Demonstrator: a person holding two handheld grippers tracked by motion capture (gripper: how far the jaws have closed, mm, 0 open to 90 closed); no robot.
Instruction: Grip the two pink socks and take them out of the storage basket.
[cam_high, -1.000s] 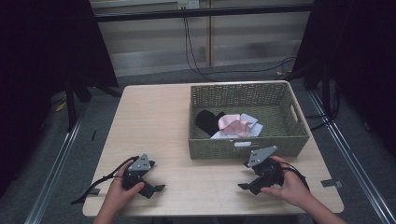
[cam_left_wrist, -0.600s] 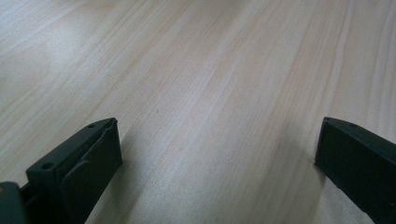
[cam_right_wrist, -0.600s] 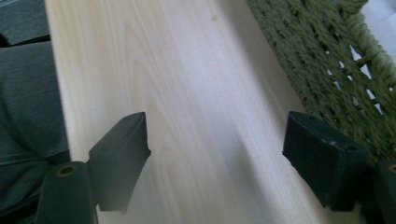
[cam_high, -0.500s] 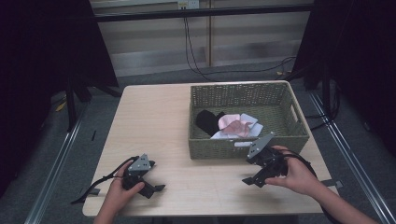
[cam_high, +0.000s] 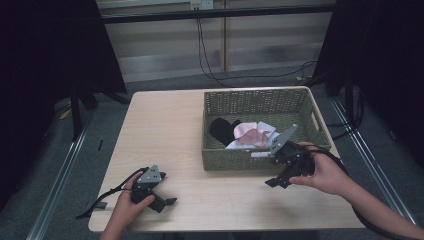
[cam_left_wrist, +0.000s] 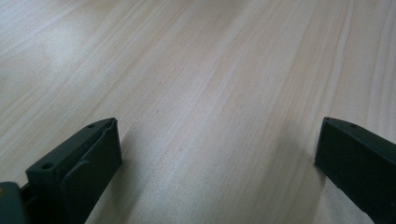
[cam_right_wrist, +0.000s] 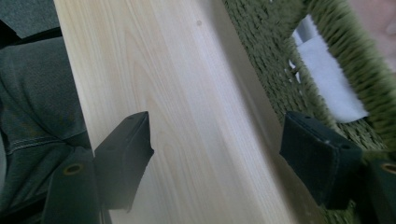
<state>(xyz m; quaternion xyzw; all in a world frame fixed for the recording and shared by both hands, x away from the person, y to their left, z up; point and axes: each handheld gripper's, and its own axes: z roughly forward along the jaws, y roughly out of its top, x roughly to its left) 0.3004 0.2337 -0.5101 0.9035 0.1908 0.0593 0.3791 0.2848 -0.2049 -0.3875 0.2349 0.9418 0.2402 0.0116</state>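
With its jaws spread wide and empty, the right hand-held gripper hangs tilted just beside the near wall of the woven basket on the counter, where a jaw could catch the weave and shove the basket with its heaped cloths, while the left hand-held gripper, equally wide and empty, rests low over bare wood

Left hand-held gripper jaws apart, right hand-held gripper tilted, gaping
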